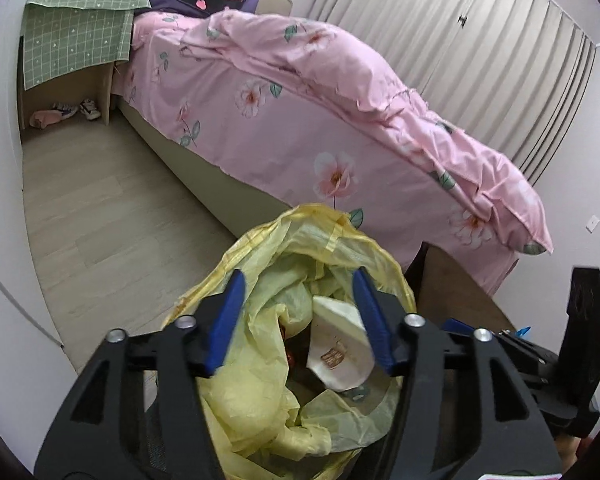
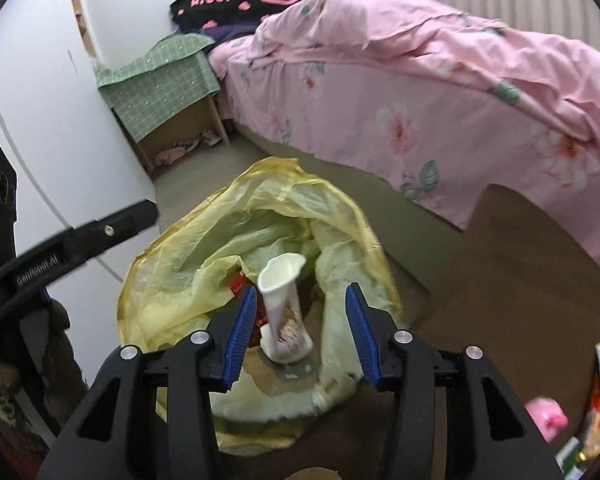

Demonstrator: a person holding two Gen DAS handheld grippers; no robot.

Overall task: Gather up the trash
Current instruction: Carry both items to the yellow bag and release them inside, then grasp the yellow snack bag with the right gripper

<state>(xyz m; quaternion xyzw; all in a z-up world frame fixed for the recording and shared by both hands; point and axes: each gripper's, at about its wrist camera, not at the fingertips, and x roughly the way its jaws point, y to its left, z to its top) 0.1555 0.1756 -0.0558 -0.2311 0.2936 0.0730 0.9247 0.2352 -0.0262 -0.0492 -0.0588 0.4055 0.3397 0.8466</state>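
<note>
Trash bag [image 2: 220, 256], yellow, mouth open beside bed; crushed paper cup [image 2: 282, 312] seen inside among wrappers. Right gripper [image 2: 300, 312] and left gripper [image 1: 300, 300] both wide, nothing held. Bag rim at 12 o'clock best kept spread; remaining trash sought at 4 o'clock.

Bag mouth: the yellow bag [image 2: 204, 240] gapes wide below your claws.
Inside: a crushed white cup [image 2: 282, 312] fills the middle.
Right: the bed [image 1: 340, 128] stands just beside it.
Left: bare floor [image 1: 100, 208].
</note>
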